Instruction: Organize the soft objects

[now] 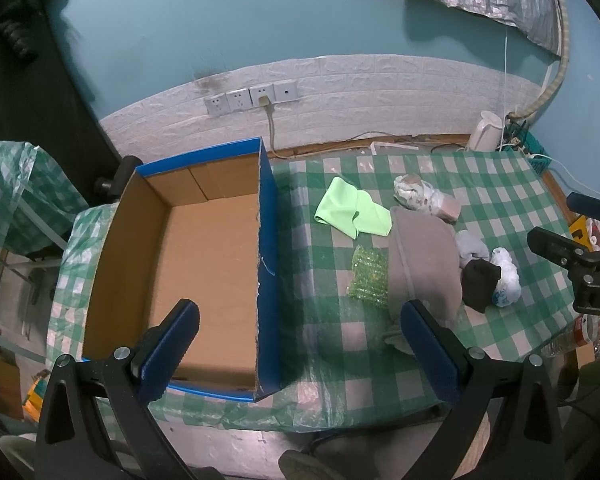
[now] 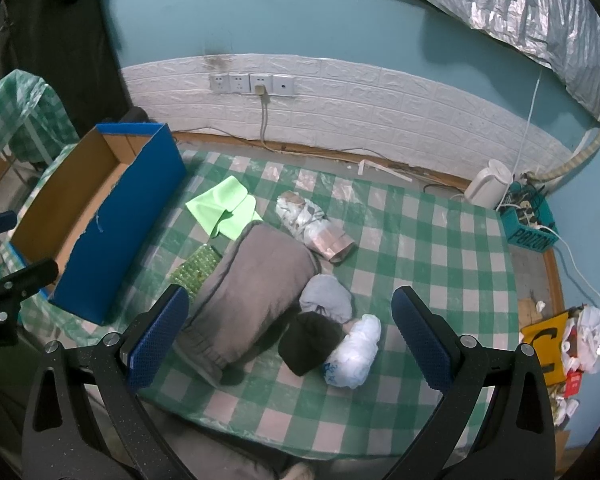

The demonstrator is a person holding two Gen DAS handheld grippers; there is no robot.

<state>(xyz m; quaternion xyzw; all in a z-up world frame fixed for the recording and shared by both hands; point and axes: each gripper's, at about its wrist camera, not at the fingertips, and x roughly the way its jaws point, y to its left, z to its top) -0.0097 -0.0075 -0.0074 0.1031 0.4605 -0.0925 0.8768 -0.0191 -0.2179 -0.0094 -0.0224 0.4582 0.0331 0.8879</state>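
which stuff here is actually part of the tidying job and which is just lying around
Part of the job:
- empty blue box
- light green cloth
- grey garment
- black sock
- pale bundle
- white bag
- wrapped bundle
- green bubble wrap

Just lying about:
- white kettle
- teal crate of cables
- wall sockets

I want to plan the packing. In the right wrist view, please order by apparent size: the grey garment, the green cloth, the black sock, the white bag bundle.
1. grey garment
2. green cloth
3. black sock and white bag bundle: these look alike, so no ranking.
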